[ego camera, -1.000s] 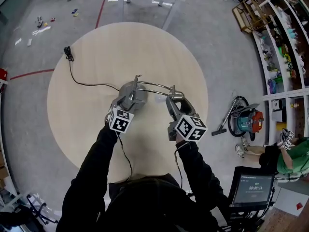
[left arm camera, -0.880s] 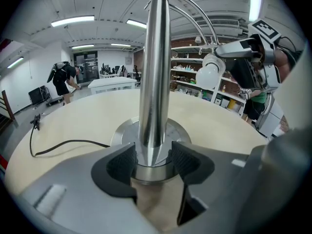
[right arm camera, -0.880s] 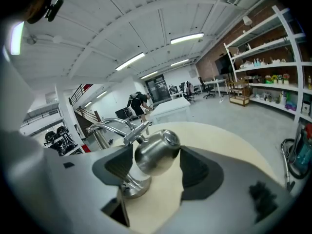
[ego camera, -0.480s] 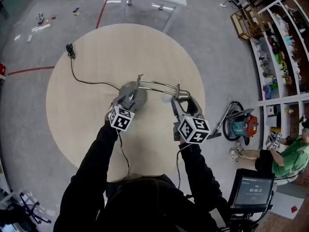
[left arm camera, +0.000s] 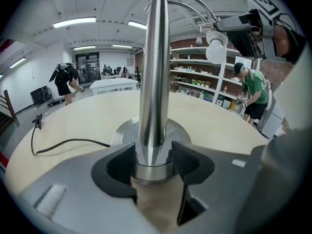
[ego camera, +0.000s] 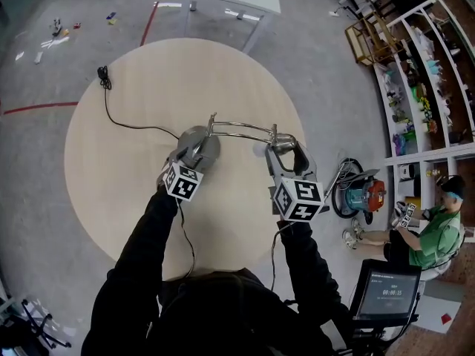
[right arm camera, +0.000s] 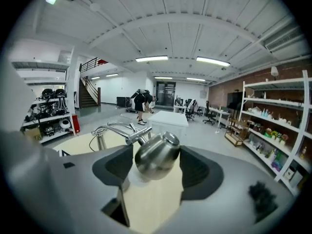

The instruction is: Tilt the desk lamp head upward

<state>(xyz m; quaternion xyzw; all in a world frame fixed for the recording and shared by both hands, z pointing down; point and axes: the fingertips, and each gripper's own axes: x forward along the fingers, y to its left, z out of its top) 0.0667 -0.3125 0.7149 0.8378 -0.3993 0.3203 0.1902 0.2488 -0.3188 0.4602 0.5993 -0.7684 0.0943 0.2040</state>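
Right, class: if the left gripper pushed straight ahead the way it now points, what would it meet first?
The lamp's upright pole, at once: the left gripper's tongs are closed on it just above its round base, which sits on the table.

In the head view the left gripper [ego camera: 197, 148] covers part of the lamp base [ego camera: 211, 141], and the right gripper [ego camera: 286, 151] hides most of the lamp head [right arm camera: 157, 155]. In the left gripper view the jaws hide the foot of the lamp post [left arm camera: 153, 72]. Shelf goods [ego camera: 413, 95] at 2 o'clock are too small to name.
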